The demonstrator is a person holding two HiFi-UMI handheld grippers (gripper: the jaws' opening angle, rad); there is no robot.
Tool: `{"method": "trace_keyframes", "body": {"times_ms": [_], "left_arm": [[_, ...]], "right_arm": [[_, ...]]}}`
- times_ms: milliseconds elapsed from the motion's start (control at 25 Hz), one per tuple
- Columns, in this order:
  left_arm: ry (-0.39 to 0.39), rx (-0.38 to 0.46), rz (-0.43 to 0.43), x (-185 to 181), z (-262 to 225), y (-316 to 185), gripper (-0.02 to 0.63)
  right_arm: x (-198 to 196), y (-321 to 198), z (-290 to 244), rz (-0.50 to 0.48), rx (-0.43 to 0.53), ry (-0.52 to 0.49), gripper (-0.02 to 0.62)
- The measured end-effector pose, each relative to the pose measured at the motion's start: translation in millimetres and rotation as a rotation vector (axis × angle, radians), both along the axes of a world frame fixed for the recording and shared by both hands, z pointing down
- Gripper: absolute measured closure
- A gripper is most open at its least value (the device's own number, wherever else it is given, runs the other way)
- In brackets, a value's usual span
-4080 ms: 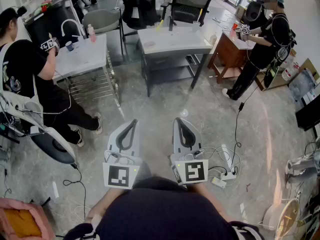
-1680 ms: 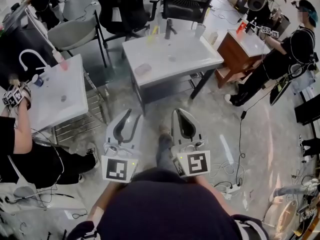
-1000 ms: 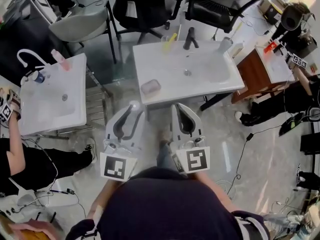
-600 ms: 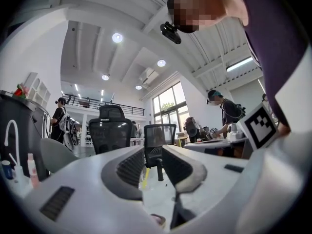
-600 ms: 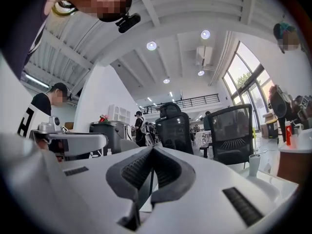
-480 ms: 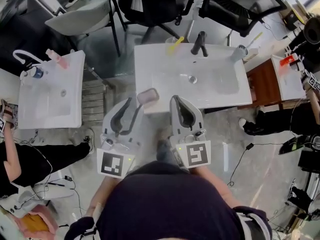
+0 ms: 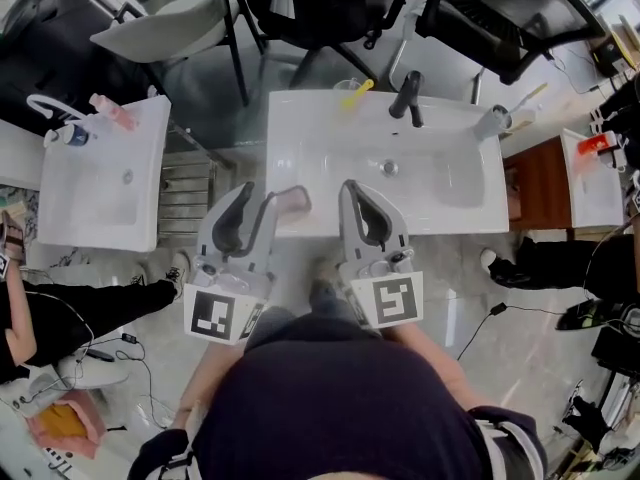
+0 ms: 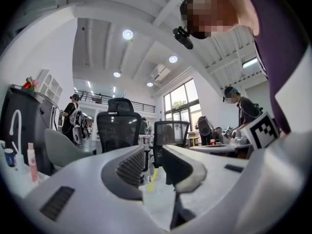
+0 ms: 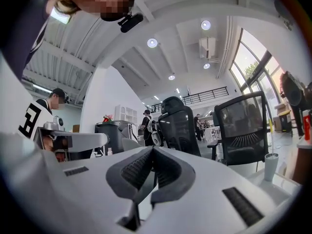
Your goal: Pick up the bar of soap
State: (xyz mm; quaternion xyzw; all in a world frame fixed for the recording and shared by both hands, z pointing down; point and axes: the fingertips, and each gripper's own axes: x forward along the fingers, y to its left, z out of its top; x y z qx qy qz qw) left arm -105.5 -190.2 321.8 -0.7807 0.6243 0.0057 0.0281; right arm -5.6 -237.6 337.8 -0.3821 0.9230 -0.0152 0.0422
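A pale pink bar of soap (image 7: 292,200) lies on the front left rim of the white sink (image 7: 450,193) ahead of me. My left gripper (image 7: 255,198) hovers at that rim with its jaws apart, and the soap sits just right of its tips, partly hidden by the right finger. The left gripper view (image 8: 152,147) shows a gap between the pads with nothing in it. My right gripper (image 7: 350,190) is held over the sink's front edge, right of the soap. In the right gripper view (image 9: 152,149) its tips touch and hold nothing.
On the sink stand a black faucet (image 7: 407,94), a cup with a yellow toothbrush (image 7: 350,89) and a second cup (image 7: 491,120). A second white sink (image 7: 100,183) is at left, a brown cabinet (image 7: 528,183) at right, and black chairs (image 7: 320,8) behind. A person's arm (image 7: 40,308) is at far left.
The sink has come closer as I walked up to it. Both grippers now reach its front edge, and the soap lies beside the left gripper's tips.
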Motion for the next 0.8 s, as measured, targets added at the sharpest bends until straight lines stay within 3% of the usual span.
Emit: {"method": "trace_keyframes", "body": {"times_ms": [440,800], "left_arm": [[0.006,-0.017,-0.027,6,13,-15,0.512],[0.001,-0.149,0.022,5,56,-18,0.512]], "right_arm": [[17,-17,-5,0.007,0.016,-0.01,0.578],[24,-9,-4,0.034,0.04,0.01,0.578]]}}
